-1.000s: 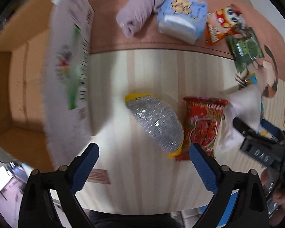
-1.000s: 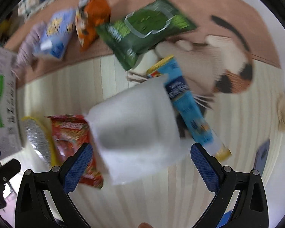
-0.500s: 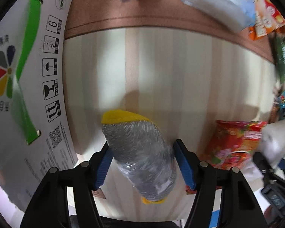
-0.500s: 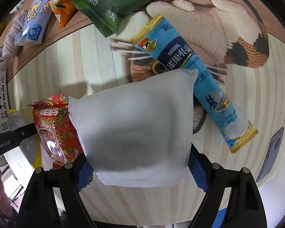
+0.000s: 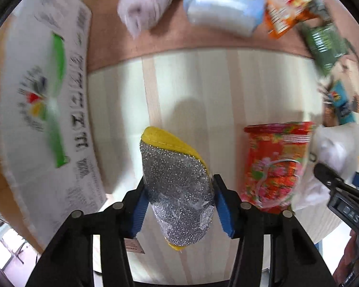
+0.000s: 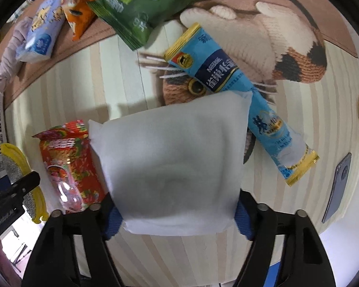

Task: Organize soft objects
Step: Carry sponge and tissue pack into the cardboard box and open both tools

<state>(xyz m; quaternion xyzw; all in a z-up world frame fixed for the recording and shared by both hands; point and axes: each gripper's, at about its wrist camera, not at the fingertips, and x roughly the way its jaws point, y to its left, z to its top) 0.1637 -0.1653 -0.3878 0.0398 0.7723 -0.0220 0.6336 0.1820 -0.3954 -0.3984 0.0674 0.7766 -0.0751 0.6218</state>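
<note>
Left gripper (image 5: 179, 205) pinches the scrubber sponge (image 5: 177, 191), right gripper (image 6: 177, 212) pinches the white pouch (image 6: 170, 167); squeeze lightly, carry toward the box (image 5: 43, 110) at frame left.

Silver-yellow scourer (image 5: 177, 191) tilted — white pouch (image 6: 172, 165) flat.

A long blue sachet (image 6: 239, 117) is lying slantwise on the pale striped table (image 6: 71, 91), its upper end resting on a brown mat (image 6: 342, 40) that is showing a knitted cat. A green packet (image 6: 155, 7) and an orange packet (image 6: 83, 4) are lying side by side on the mat, touching. A red flowered packet (image 6: 71, 165) is lying on the table, well apart from them. A blue phone (image 6: 338, 186) is lying near the table's right edge.
</note>
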